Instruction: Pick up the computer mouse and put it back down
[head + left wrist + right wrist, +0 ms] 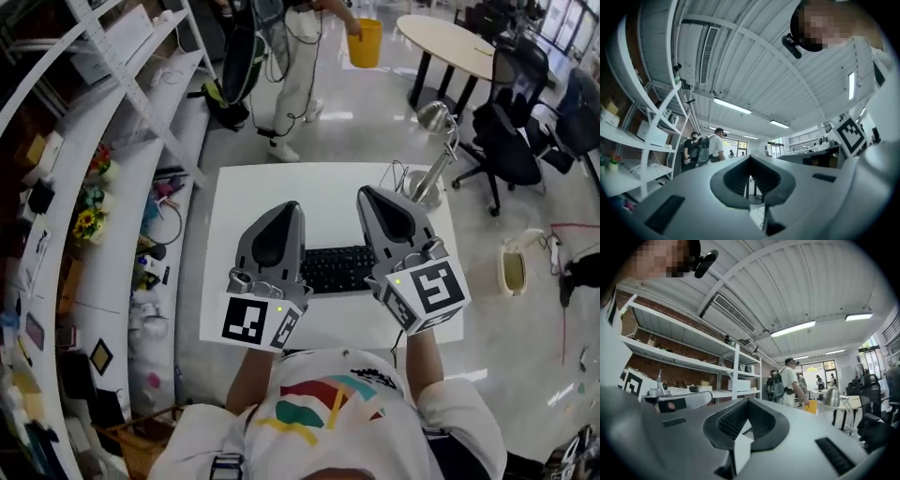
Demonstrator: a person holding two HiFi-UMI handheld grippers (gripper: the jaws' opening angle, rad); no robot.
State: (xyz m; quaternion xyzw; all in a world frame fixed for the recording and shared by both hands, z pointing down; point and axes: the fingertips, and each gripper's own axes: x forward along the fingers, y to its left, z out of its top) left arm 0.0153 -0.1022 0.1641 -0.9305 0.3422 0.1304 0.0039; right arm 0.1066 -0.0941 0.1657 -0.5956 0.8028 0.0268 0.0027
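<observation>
Just hovering over the keyboard (333, 268) on the white surface (319, 192); fingers pinched fully together on left gripper (287, 210) and right gripper (369, 195); gripping nothing.

Keyboard (337, 269) lies on the table (309, 197); lamp (424, 190) at its far-right corner, shelves (141, 187) left.

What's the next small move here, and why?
Probably tip both down toward the white table: left tongs and right tongs are shut, empty, held high over the keyboard, aimed level at the room. No mouse shows in any view, so find it first.
</observation>
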